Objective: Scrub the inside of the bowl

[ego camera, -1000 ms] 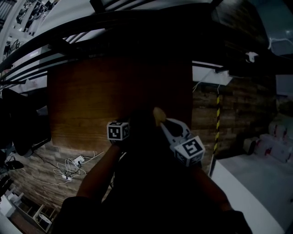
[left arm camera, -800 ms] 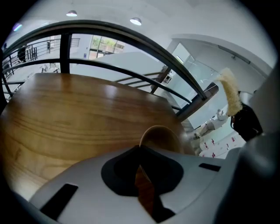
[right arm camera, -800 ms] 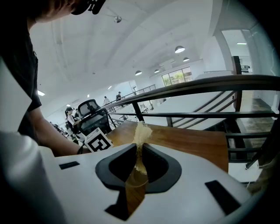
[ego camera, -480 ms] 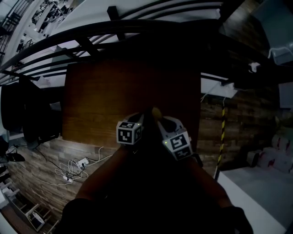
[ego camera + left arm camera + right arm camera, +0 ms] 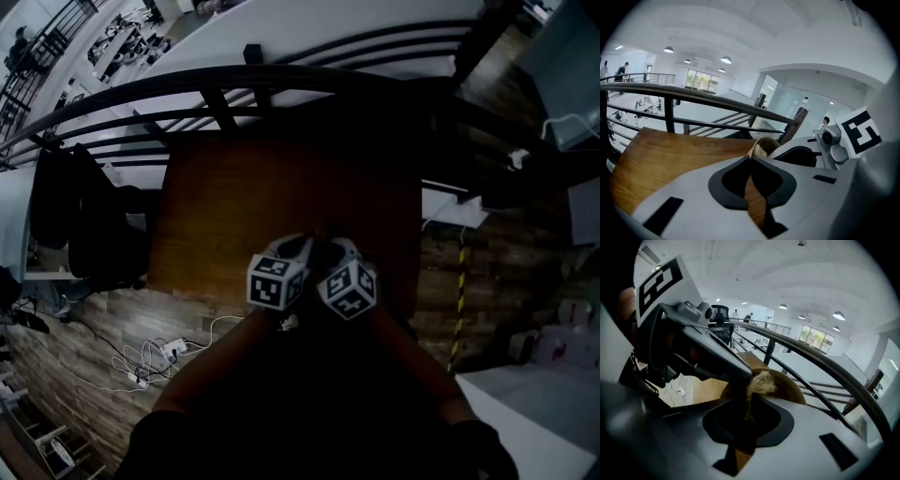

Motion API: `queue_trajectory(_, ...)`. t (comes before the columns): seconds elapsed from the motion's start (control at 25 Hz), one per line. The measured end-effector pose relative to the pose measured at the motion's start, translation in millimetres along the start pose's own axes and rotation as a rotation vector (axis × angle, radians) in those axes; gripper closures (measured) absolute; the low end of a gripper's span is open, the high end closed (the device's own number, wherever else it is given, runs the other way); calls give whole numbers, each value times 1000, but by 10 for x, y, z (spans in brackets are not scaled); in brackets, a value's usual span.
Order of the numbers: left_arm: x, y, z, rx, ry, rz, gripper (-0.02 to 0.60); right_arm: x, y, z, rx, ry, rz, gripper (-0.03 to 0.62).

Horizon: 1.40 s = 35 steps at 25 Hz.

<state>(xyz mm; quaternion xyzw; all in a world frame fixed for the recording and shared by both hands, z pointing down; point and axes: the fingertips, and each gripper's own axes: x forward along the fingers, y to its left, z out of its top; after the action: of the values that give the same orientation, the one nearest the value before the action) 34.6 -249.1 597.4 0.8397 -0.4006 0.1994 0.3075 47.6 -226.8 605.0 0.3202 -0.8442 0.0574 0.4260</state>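
Observation:
My left gripper point(image 5: 751, 157) is shut on the thin rim of a wooden bowl point(image 5: 765, 145), which it holds up above the wooden table point(image 5: 234, 187). My right gripper point(image 5: 749, 395) is shut on a tuft of straw-coloured scrubber point(image 5: 760, 382) that sits against the inside of the bowl point(image 5: 790, 386). In the dark head view the left gripper point(image 5: 298, 246) and the right gripper point(image 5: 330, 246) stand side by side, almost touching, and the bowl between them is hidden in shadow. The right gripper point(image 5: 806, 157) also shows at the right of the left gripper view.
A dark metal railing point(image 5: 234, 84) runs along the table's far side. A dark coat or chair point(image 5: 84, 225) stands left of the table. White cables point(image 5: 155, 361) lie on the plank floor at the lower left. A yellow-black striped post point(image 5: 459, 291) is at the right.
The two grippers have closed in on each other, the right one moving left and rolling. Both now sit higher, and the tan bowl edge seen between them earlier has gone into shadow.

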Motion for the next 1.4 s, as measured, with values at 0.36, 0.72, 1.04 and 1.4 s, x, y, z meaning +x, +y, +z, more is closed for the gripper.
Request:
queue_trajectory(0.36, -577, 278, -22, 55, -69, 75, 575, -275, 588, 209, -142, 69, 70, 551)
queue_trajectory(0.72, -858, 217, -102, -2, -85, 18, 575, -549, 385, 479, -273, 35, -225, 551)
queue_trajectory(1.04, -1075, -6, 38, 36, -125, -66, 574, -454, 768, 617, -400, 28, -130, 551)
queue_trajectory(1.4, -1187, 202, 80, 130, -155, 23, 577, -560, 1029, 508, -409, 91, 22, 551)
